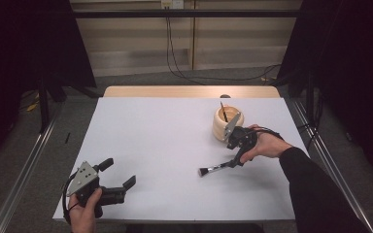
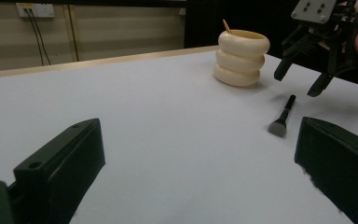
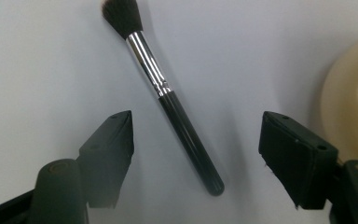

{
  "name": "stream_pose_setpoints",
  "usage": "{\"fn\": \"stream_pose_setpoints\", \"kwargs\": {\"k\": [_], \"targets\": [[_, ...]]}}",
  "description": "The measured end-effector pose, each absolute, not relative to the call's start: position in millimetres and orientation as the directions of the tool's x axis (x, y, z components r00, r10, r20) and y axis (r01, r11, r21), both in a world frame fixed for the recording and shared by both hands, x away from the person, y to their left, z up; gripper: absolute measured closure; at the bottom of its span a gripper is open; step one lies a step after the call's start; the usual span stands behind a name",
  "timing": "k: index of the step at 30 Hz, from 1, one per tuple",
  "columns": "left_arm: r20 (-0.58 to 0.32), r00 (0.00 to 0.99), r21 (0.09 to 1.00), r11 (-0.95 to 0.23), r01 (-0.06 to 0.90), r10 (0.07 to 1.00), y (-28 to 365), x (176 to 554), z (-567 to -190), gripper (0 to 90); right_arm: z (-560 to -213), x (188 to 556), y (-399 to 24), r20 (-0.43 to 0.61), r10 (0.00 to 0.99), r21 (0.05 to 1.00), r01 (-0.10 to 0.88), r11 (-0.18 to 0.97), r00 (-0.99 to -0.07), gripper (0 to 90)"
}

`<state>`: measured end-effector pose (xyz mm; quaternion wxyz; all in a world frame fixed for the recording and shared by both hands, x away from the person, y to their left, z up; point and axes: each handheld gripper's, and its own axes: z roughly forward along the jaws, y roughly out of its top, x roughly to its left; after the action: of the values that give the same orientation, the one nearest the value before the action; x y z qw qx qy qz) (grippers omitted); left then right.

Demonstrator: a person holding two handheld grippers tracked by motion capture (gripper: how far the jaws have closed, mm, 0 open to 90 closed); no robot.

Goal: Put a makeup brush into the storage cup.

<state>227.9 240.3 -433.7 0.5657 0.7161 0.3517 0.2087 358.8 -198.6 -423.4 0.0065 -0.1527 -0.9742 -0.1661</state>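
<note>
One makeup brush (image 1: 214,168) is lying on the desk (image 1: 150,145). One cream holder (image 1: 227,124), made of three stacked rings, is standing there, and one thin stick (image 1: 224,111) is leaning inside it. Two tools are showing: the left tool (image 1: 121,174) and the right tool (image 1: 237,155). One desk is carrying everything.

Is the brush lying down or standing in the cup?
Lying down. The brush rests flat on the white table, outside the cream cup.
</note>
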Motion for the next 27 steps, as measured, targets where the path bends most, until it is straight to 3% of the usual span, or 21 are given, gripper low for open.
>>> {"fn": "stream_pose_setpoints", "kwargs": {"k": [14,27], "targets": [[-0.101,0.666,0.956,-0.115,0.271,0.739,240,229,-434,1.5,-431,359,-179,0.067,0.157,0.27,0.169,0.948,-0.985,42.2],[-0.101,0.668,0.955,-0.115,0.272,0.737,240,229,-434,1.4,-440,356,-162,0.068,0.1,0.252,0.114,0.961,-0.993,53.6]]}}
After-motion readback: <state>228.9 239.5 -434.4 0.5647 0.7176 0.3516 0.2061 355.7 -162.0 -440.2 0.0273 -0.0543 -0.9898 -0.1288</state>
